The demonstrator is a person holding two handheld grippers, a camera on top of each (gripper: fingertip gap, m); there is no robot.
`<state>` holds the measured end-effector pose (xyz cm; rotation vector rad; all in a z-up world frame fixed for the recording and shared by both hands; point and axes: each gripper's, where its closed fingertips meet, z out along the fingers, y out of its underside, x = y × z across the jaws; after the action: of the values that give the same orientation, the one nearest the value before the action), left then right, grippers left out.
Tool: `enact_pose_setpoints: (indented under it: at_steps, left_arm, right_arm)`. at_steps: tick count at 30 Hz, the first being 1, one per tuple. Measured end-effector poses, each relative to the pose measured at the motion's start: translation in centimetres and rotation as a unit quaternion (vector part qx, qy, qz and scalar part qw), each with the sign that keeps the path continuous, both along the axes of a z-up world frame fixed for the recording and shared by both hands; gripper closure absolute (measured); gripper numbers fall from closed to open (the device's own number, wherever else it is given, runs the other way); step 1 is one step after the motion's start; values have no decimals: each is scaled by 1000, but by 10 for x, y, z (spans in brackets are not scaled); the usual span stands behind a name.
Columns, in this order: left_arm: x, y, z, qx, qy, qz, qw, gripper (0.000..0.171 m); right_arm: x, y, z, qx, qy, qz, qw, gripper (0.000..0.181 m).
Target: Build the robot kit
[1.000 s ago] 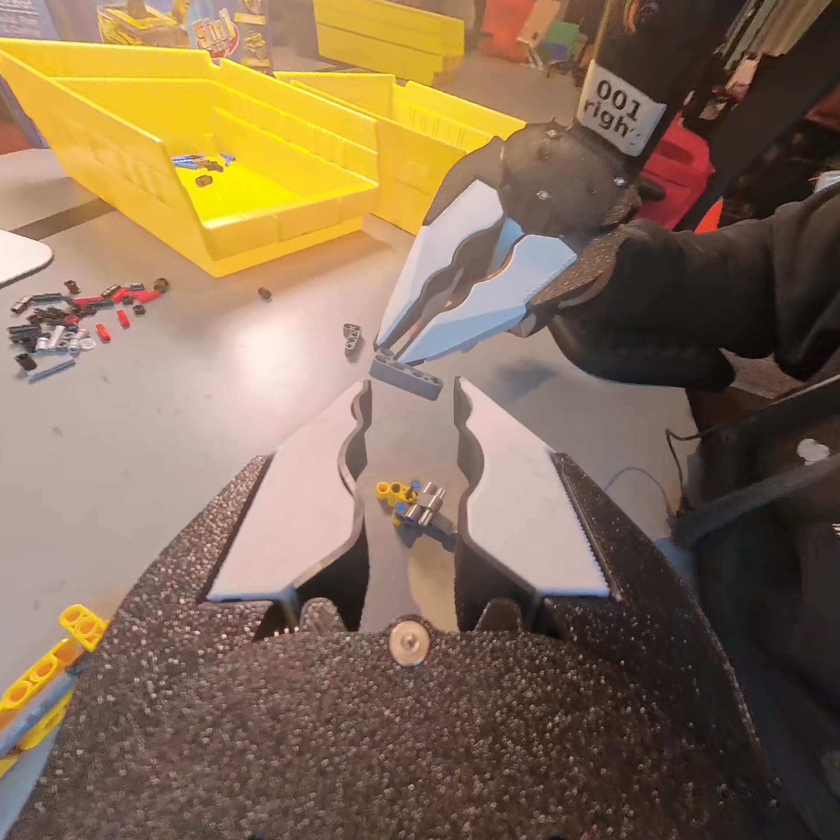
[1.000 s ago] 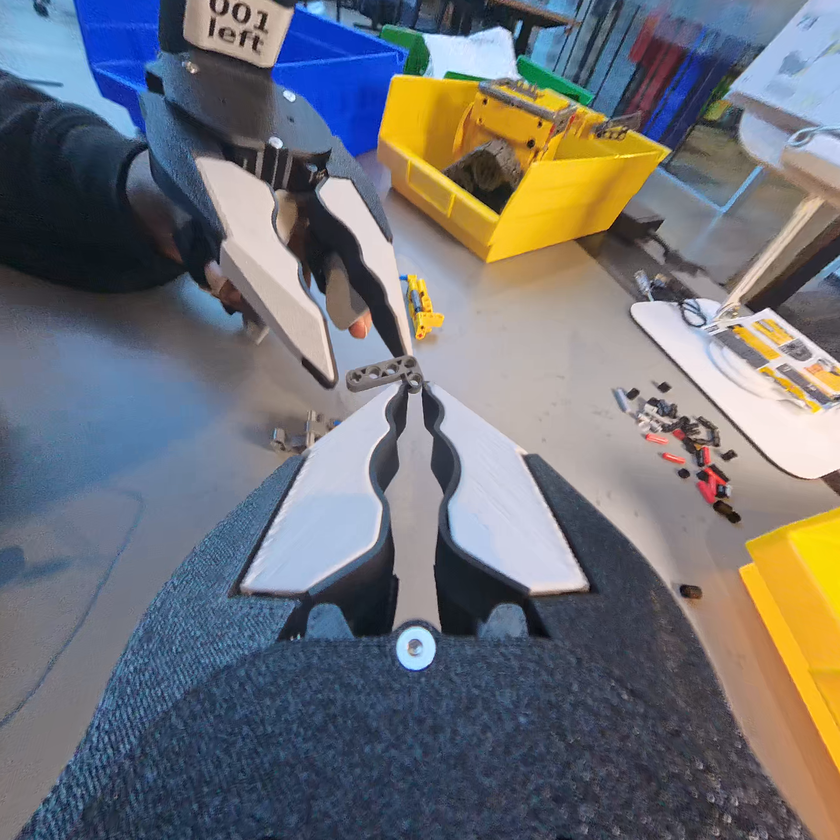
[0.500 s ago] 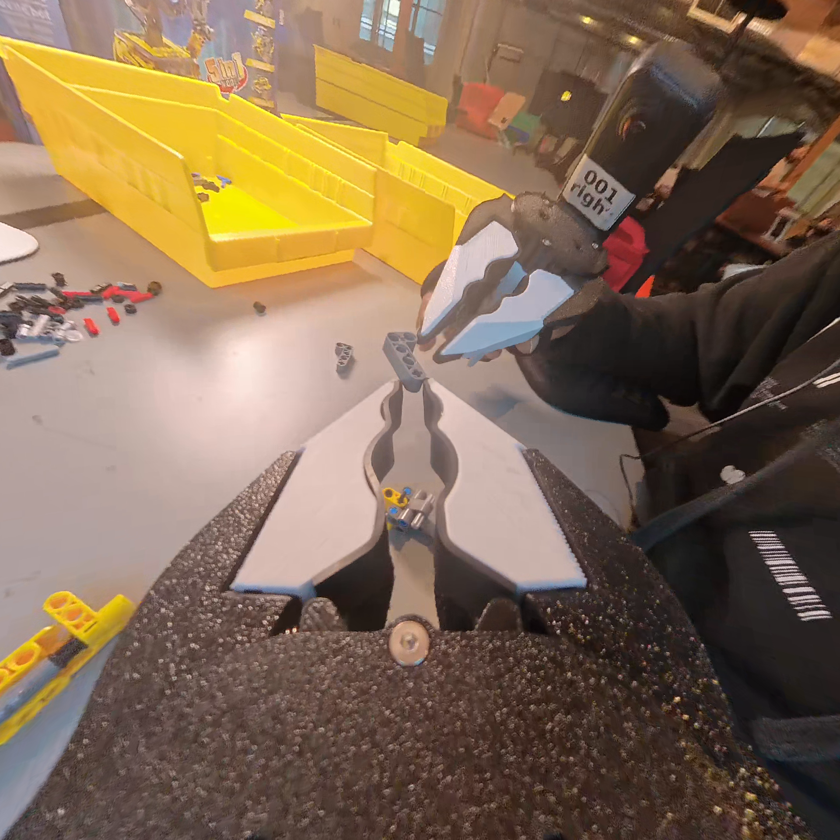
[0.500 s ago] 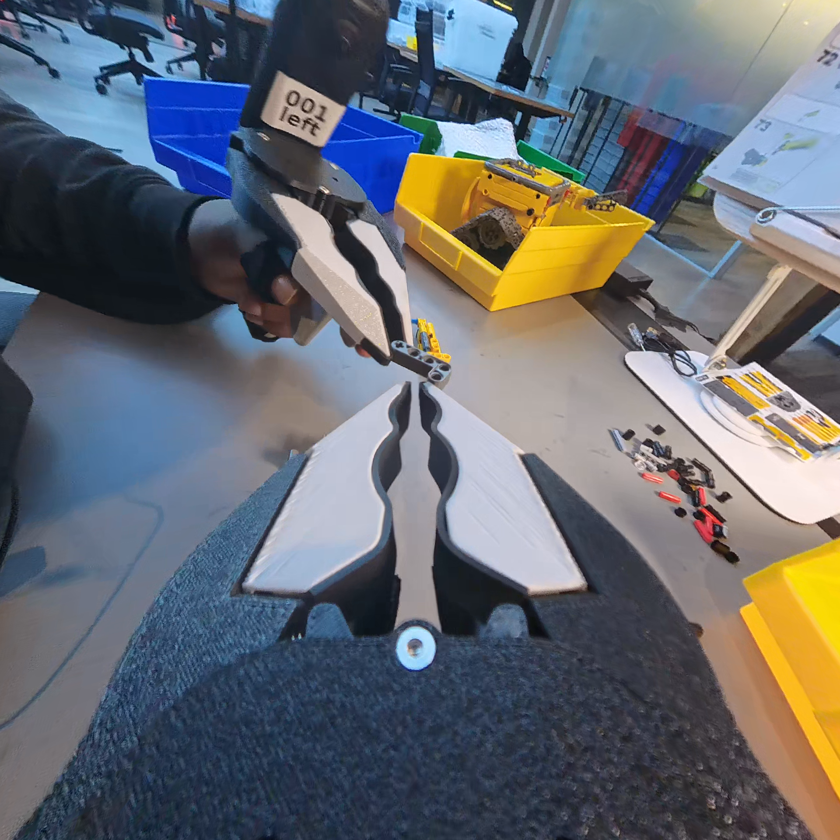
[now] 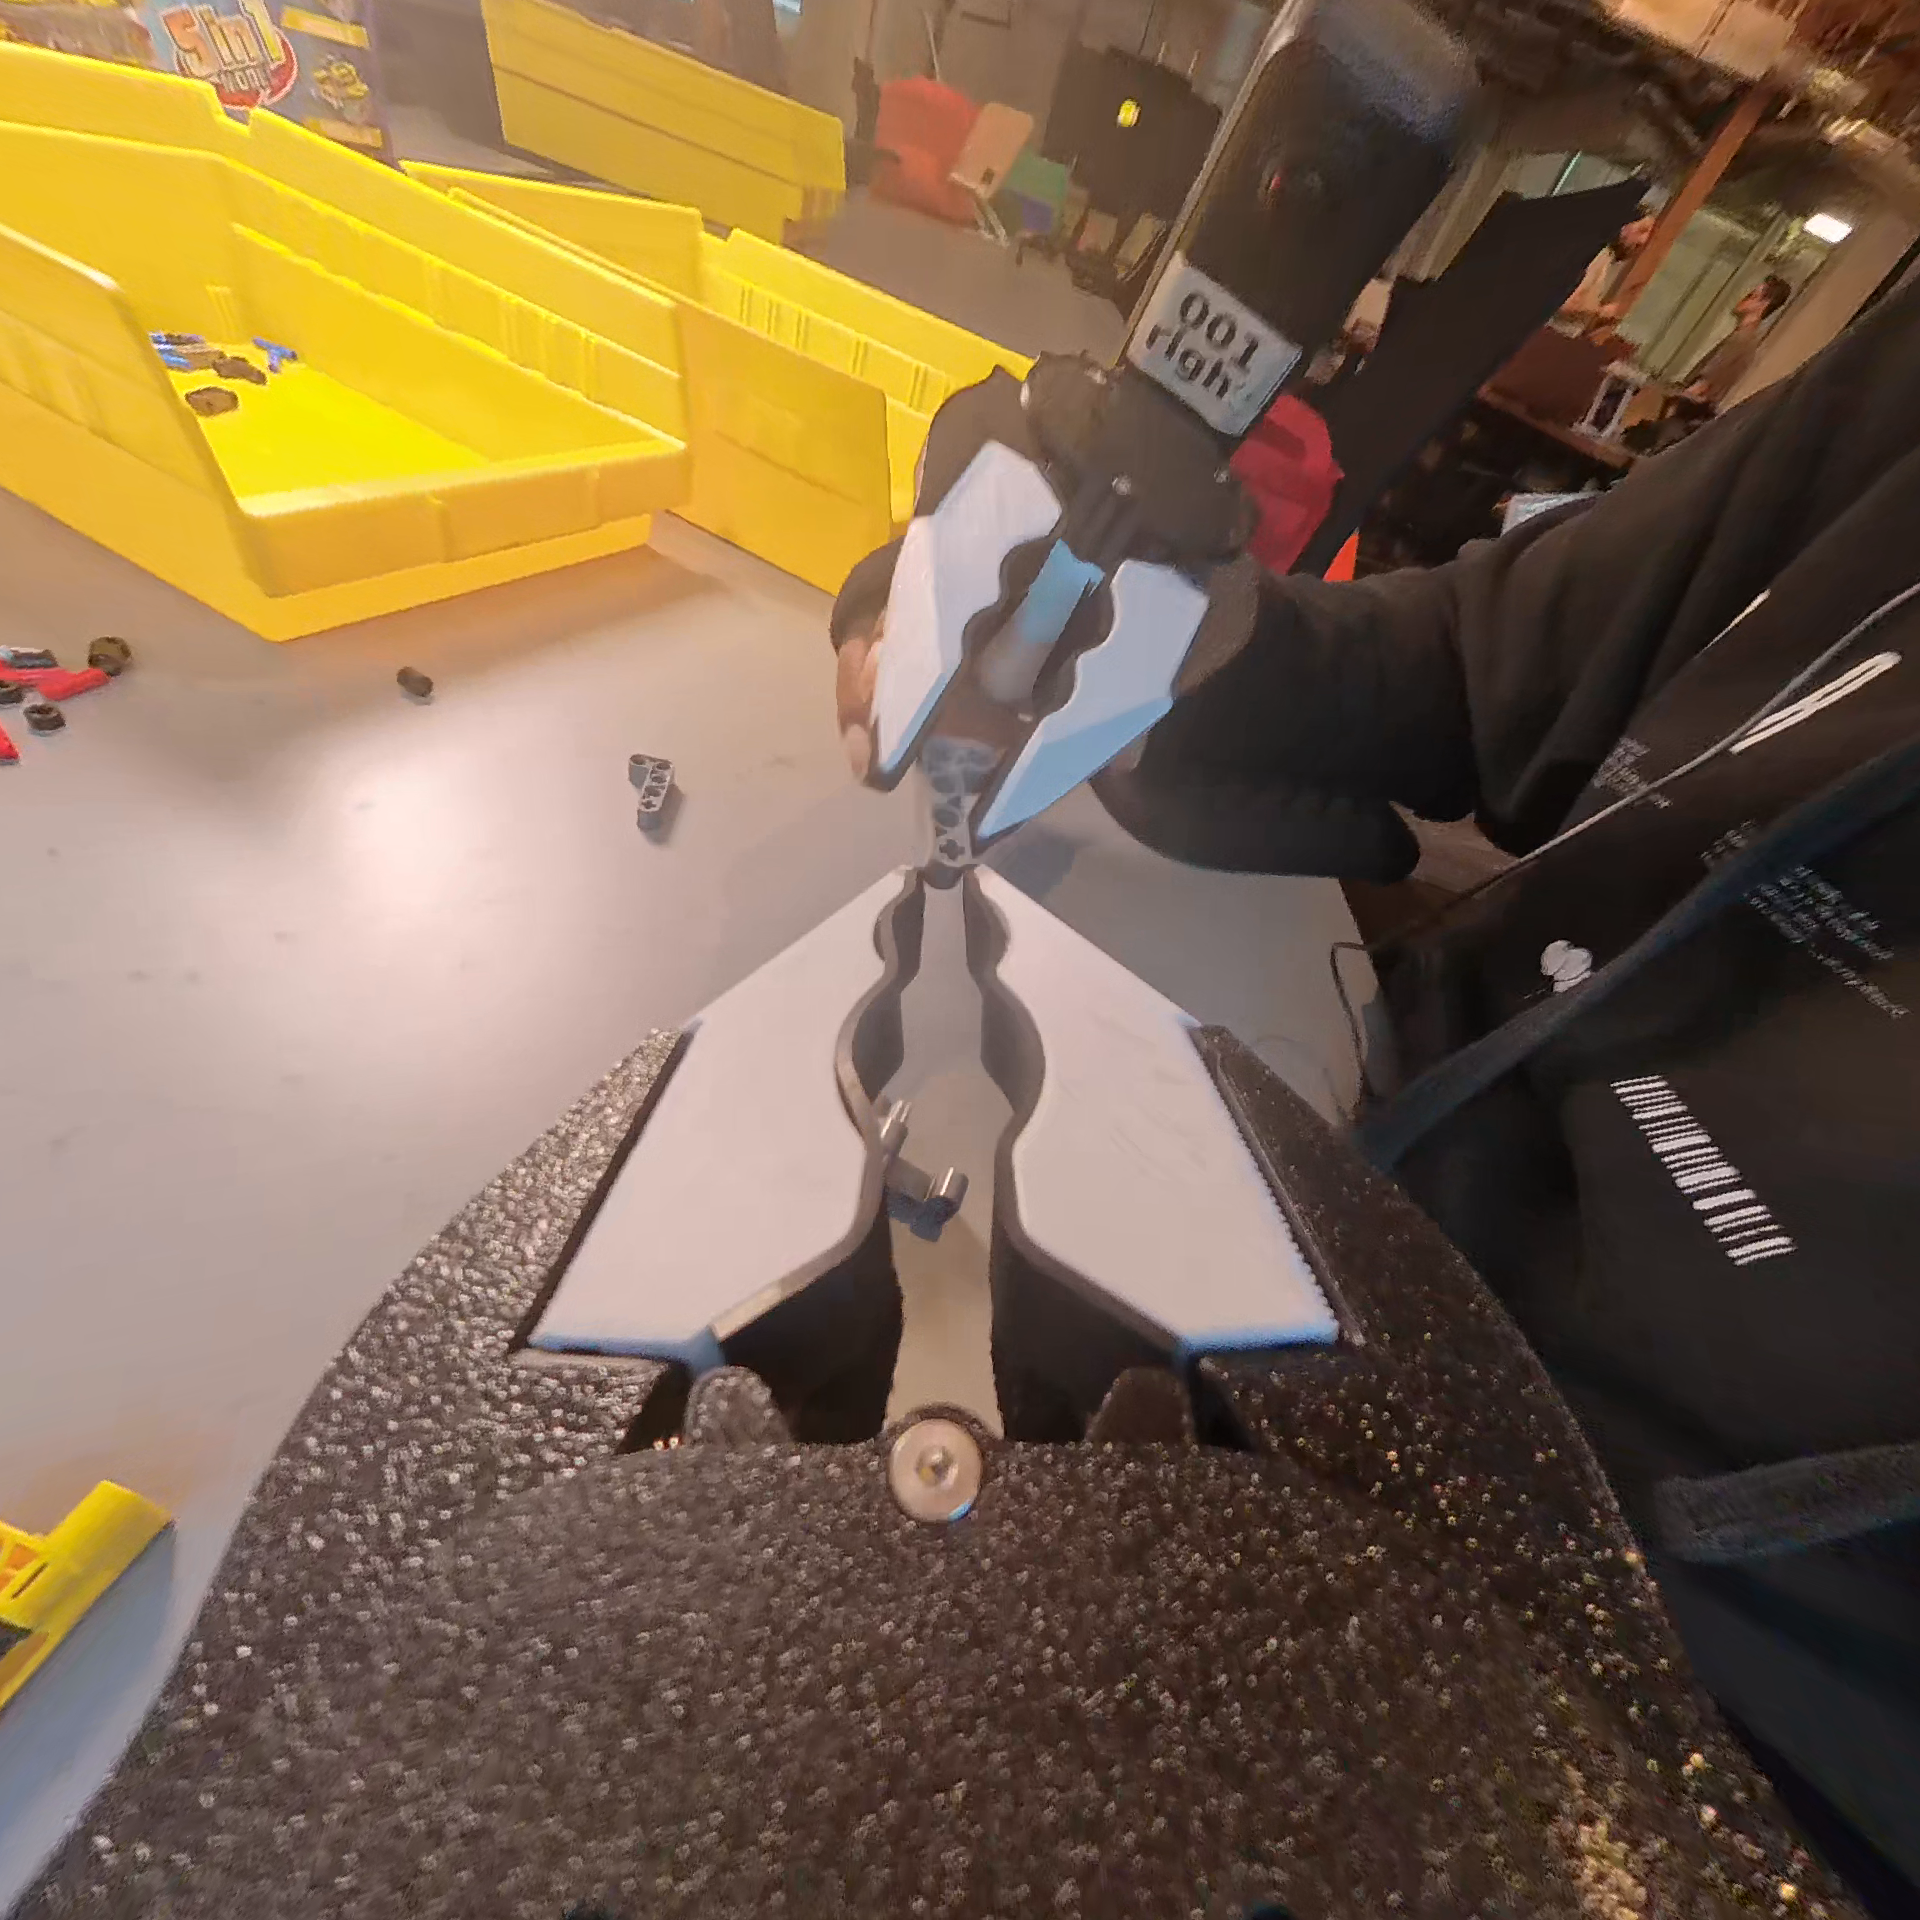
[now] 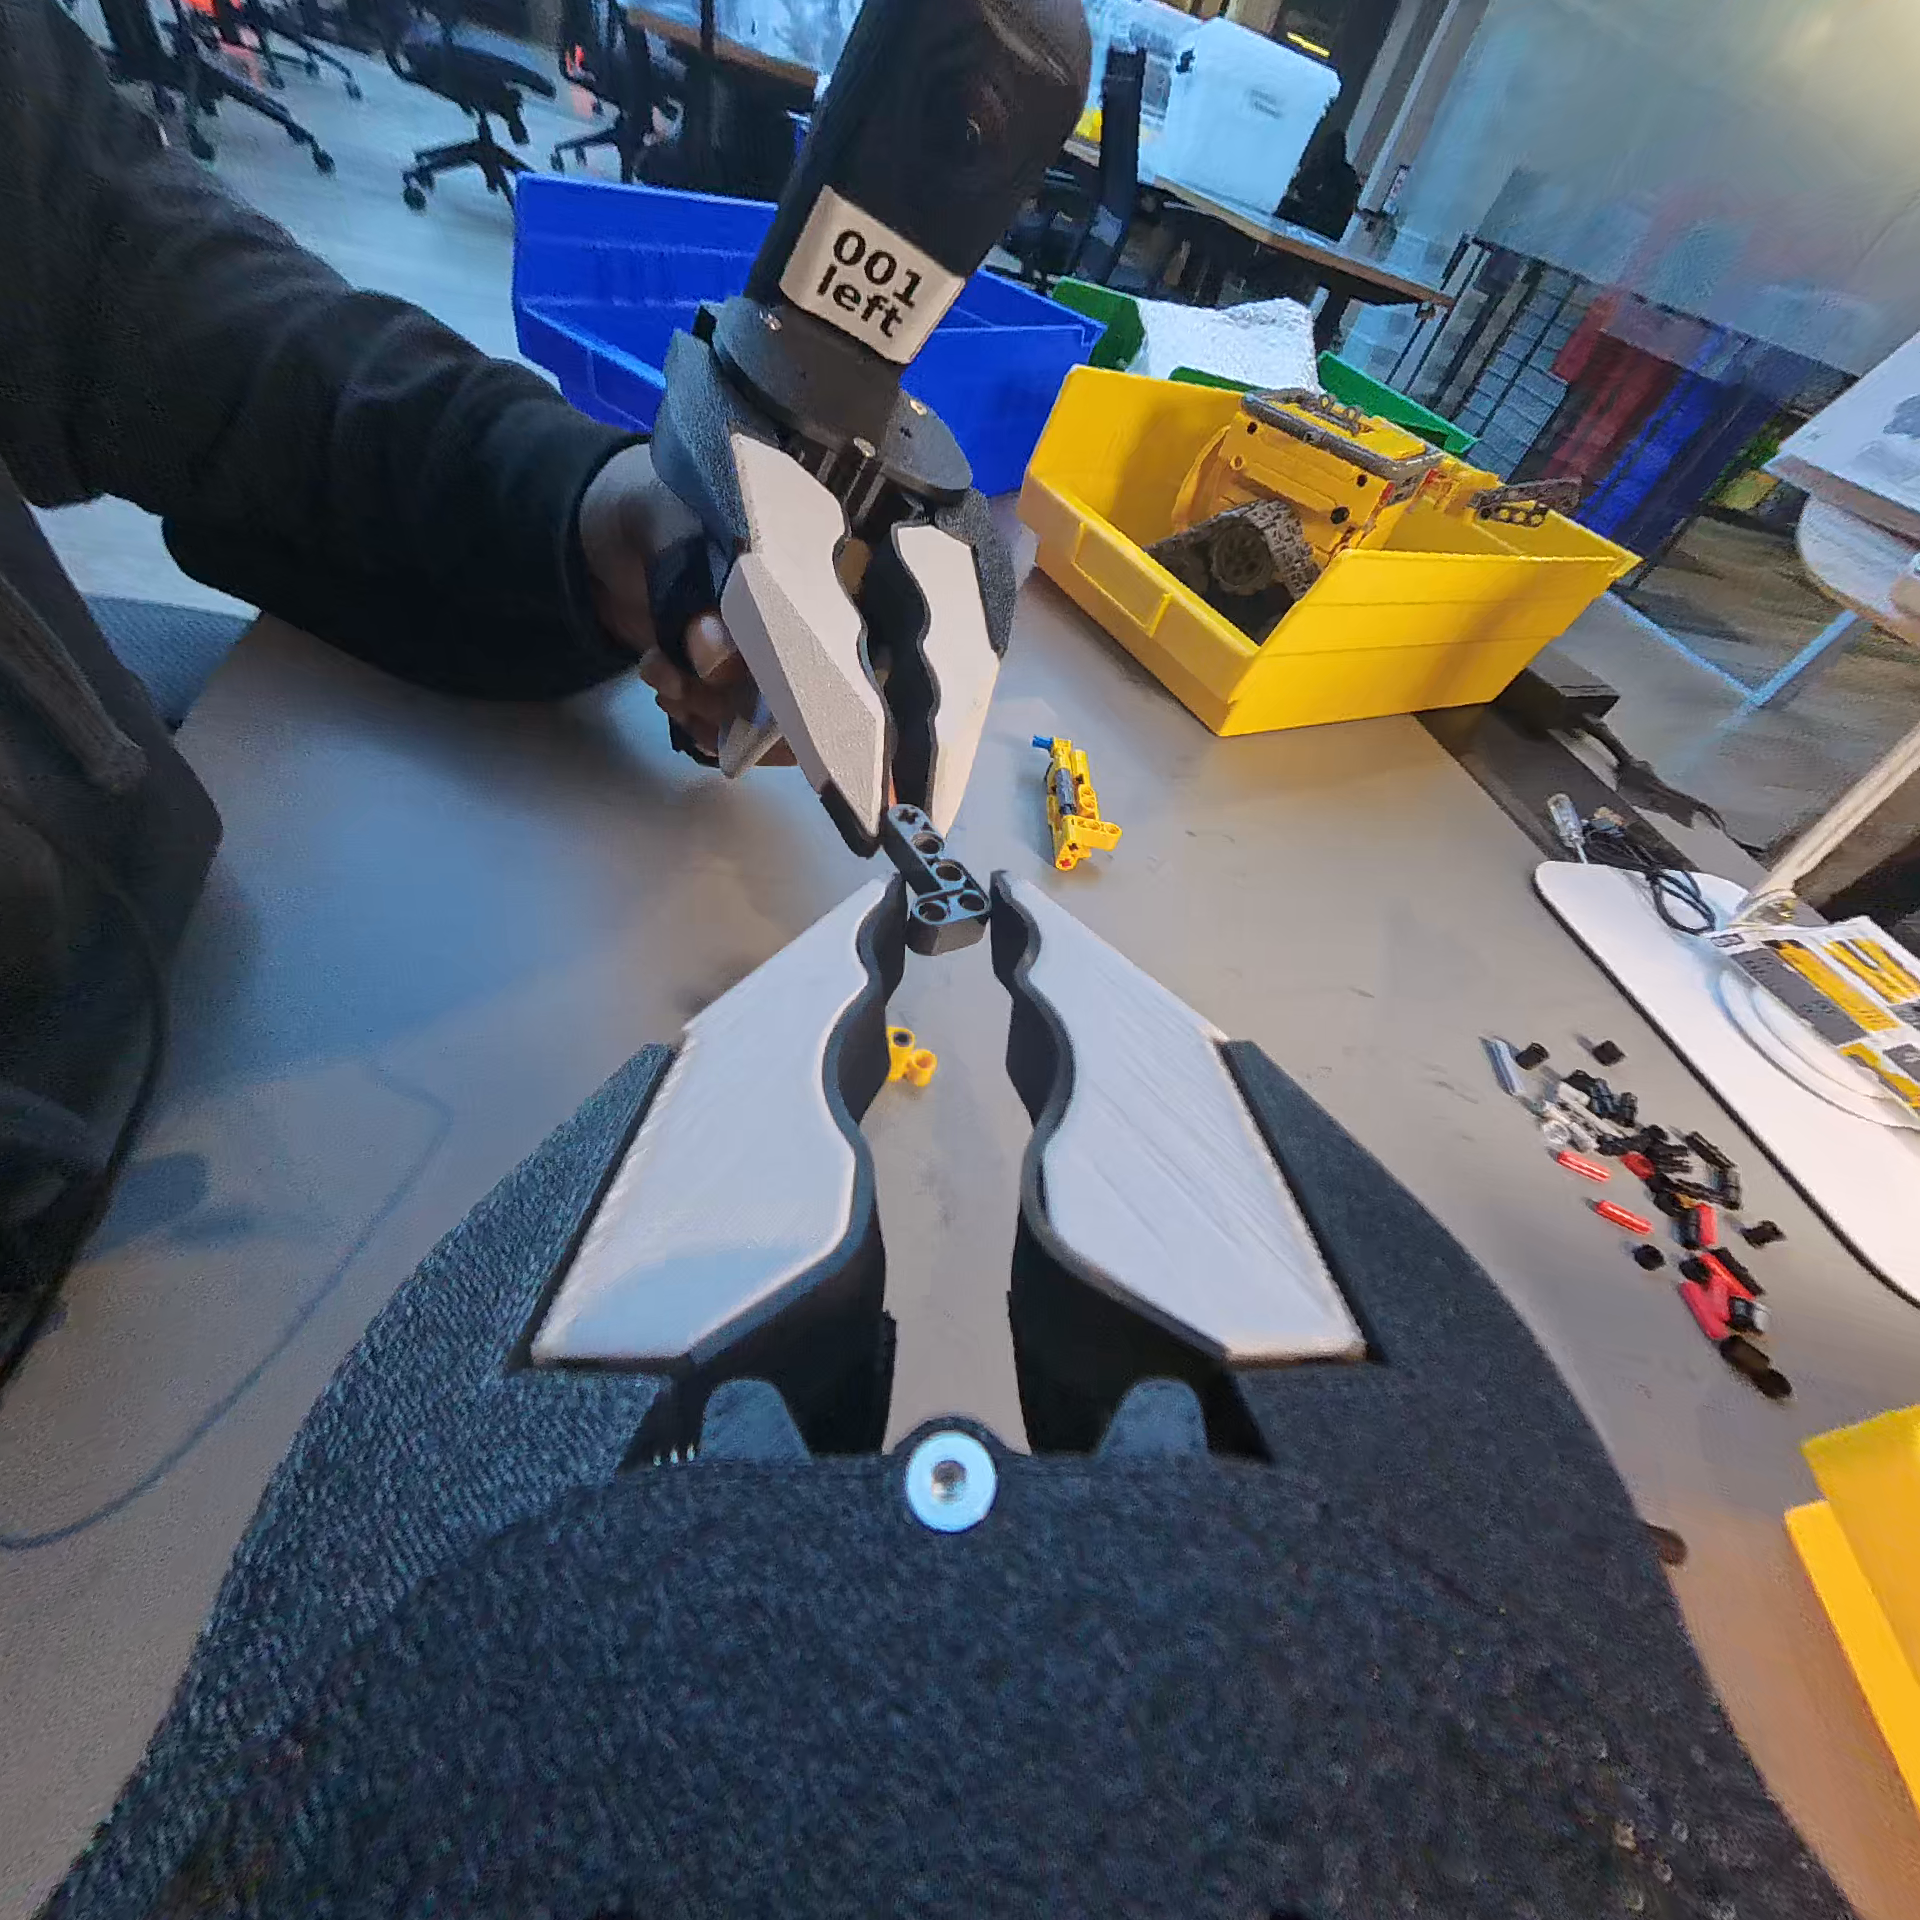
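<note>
A dark grey bent beam with holes (image 6: 940, 899) hangs above the grey table between both grippers. My left gripper (image 5: 942, 881) is shut on one end of it; in the right wrist view this gripper (image 6: 904, 821) comes down from the upper left. My right gripper (image 6: 943, 888) has its jaws against both sides of the beam's wider end; in the left wrist view it (image 5: 951, 790) points down at the beam (image 5: 951, 842). A small grey and blue assembly (image 5: 920, 1184) lies on the table under my left gripper. A small yellow connector (image 6: 912, 1062) lies under my right gripper.
Long yellow bins (image 5: 416, 520) stand at the back left. A yellow bin holding a built model (image 6: 1351, 644) and a blue bin (image 6: 623, 270) stand behind. A yellow assembly (image 6: 1075, 800), a second grey beam (image 5: 652, 790), a parts pile (image 6: 1662, 1195) and a white board (image 6: 1621, 914) lie on the table. Left and right tips are no more than a few centimetres apart.
The beam passed from my right gripper to my left, which shut on it. My right gripper let go, then came back with its jaws around the beam's other end. Both rose.
</note>
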<state>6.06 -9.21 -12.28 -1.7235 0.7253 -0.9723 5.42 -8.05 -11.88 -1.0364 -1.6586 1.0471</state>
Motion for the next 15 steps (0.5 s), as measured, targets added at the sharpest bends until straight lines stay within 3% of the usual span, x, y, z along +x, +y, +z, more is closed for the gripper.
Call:
enact_pose_setpoints:
  at_steps: [7, 9, 15]
  left_arm:
    - [-5, 5, -1, 10, 7, 26, 1000, 171]
    - [-11, 11, -4, 27, 35, 51, 998, 163]
    - [-11, 18, -9, 107, 136, 92, 981, 157]
  right_arm:
    - [1, 13, 3, -112, -11, -17, 994, 166]
    - [2, 20, 7, -138, -2, -31, 990, 166]
    - [-4, 26, 2, -116, -7, -67, 991, 166]
